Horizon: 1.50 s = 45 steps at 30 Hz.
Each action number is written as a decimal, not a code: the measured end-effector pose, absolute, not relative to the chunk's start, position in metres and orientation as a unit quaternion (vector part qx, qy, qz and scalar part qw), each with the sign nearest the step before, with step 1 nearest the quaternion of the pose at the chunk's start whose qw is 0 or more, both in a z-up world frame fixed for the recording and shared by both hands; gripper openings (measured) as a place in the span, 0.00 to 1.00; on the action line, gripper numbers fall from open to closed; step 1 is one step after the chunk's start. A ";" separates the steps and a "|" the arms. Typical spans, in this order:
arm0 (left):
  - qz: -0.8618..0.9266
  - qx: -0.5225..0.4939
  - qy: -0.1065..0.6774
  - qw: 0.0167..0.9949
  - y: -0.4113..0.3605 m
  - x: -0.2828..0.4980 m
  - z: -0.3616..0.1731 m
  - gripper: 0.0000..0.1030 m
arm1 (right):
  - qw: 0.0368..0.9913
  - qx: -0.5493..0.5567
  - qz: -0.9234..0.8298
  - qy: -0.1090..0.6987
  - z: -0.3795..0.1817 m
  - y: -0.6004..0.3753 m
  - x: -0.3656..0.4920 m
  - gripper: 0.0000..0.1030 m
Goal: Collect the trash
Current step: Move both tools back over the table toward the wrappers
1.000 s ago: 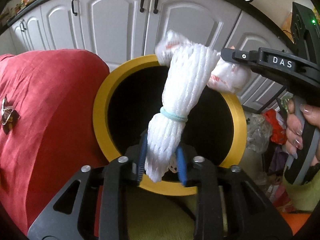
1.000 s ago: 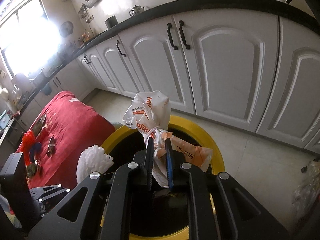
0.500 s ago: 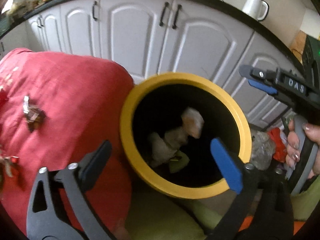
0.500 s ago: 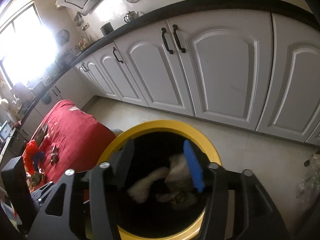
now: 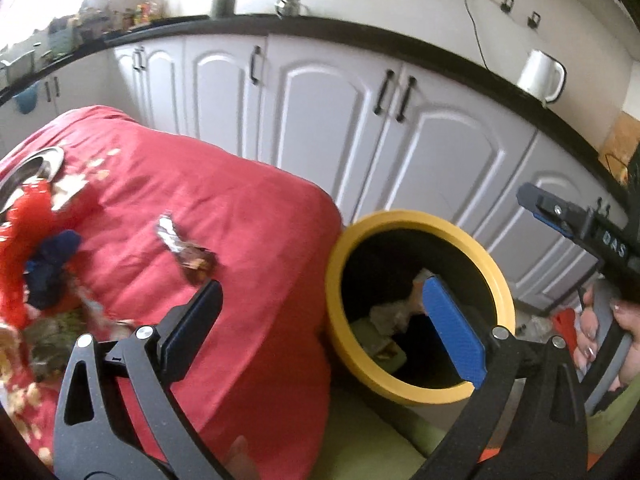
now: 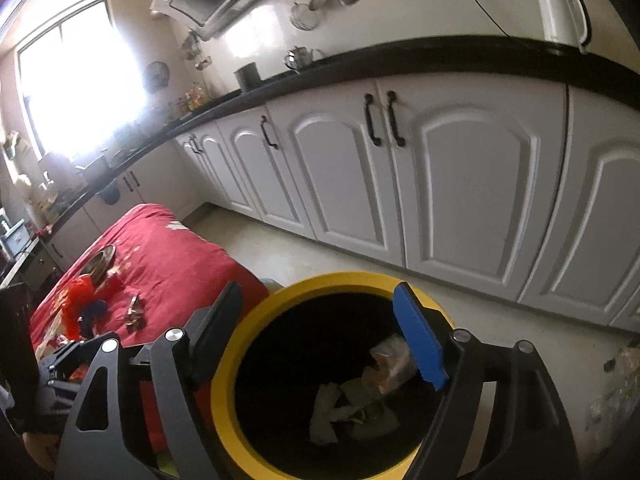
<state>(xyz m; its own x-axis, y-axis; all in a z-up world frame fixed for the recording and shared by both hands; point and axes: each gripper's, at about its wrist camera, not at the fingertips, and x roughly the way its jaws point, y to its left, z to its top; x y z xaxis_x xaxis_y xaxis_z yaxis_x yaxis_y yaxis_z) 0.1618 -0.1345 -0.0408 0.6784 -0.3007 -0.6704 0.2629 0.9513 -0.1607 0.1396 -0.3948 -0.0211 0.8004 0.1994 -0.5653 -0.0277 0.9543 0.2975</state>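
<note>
Left wrist view: left gripper point(image 5: 320, 328) gapes wide, empty, over the red cloth point(image 5: 240, 240) and yellow bin point(image 5: 416, 398). Right gripper point(image 6: 320, 332), jaws opening, empty, hangs above trash point(image 6: 352, 404) lying inside the bin.

white "das" lettering on the right tool point(image 5: 560, 216), side of its black body

You saw: bin point(image 6: 224, 396) yellow rim, black inside | cloth point(image 5: 248, 216) red | cabinets point(image 6: 472, 184) white, black handles | counter point(image 6: 440, 56) black | kettle point(image 5: 538, 76) white | pads point(image 5: 452, 328) blue
</note>
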 end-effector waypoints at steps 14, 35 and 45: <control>-0.091 -0.041 0.318 0.943 -0.078 0.147 -0.015 0.89 | 0.947 0.078 0.125 0.286 0.004 -0.332 0.126 0.76; -0.025 -0.079 0.276 0.958 -0.011 0.134 0.000 0.89 | 0.939 0.008 0.217 0.266 0.026 -0.245 0.110 0.80; 0.000 -0.106 0.270 0.957 0.021 0.133 0.000 0.89 | 0.927 -0.020 0.256 0.273 0.024 -0.205 0.106 0.79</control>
